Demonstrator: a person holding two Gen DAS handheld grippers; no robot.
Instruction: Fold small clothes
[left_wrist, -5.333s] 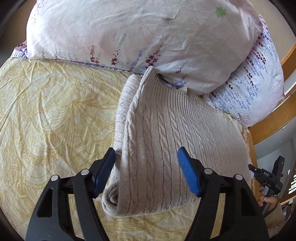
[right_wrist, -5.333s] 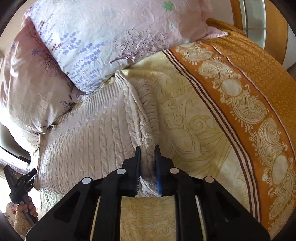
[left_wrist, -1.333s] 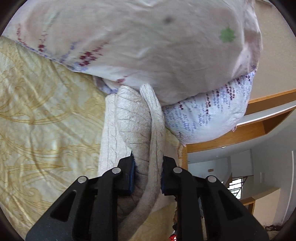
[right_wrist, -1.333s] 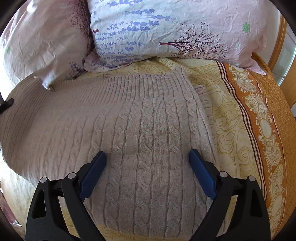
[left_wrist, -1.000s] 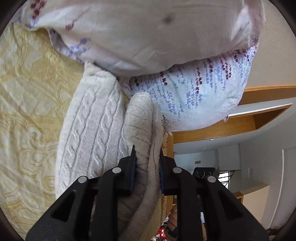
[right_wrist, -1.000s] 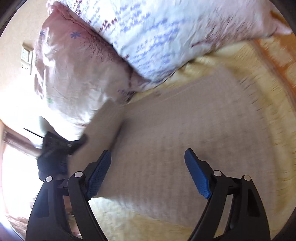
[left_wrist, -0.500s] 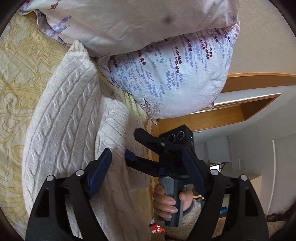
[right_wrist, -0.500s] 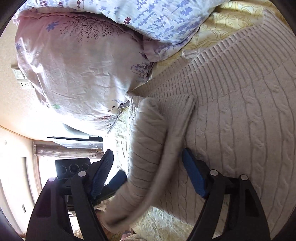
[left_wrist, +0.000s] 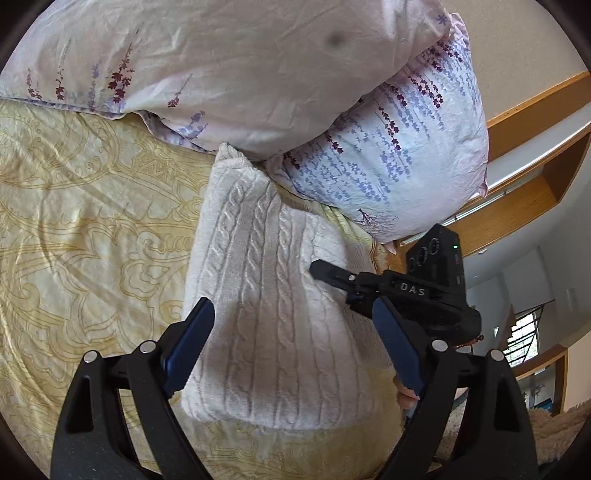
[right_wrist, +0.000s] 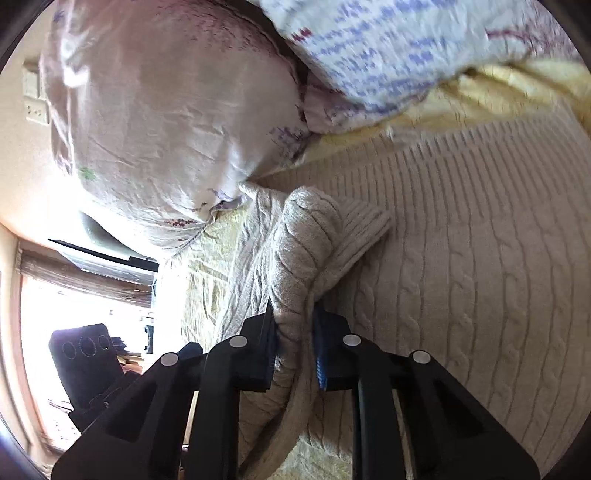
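My right gripper (right_wrist: 293, 350) is closing on the sleeve (right_wrist: 303, 251) of the cream cable-knit sweater (left_wrist: 266, 295), the knit bunched between its blue pads; my left gripper (left_wrist: 291, 347) is opening, with nothing pinched, its pads standing to either side of the folded body without touching it. The sweater lies on the yellow bedspread (left_wrist: 74, 221), its far corner tucked under the floral pillows (left_wrist: 258, 74). In my right wrist view the sleeve runs from the jaws up toward twelve o'clock, its ribbed cuff tipping to about one, and the broad body spreads from two round to four. I judge the sleeve must swing across toward three o'clock, and the right hand, already on it, is the nearer.
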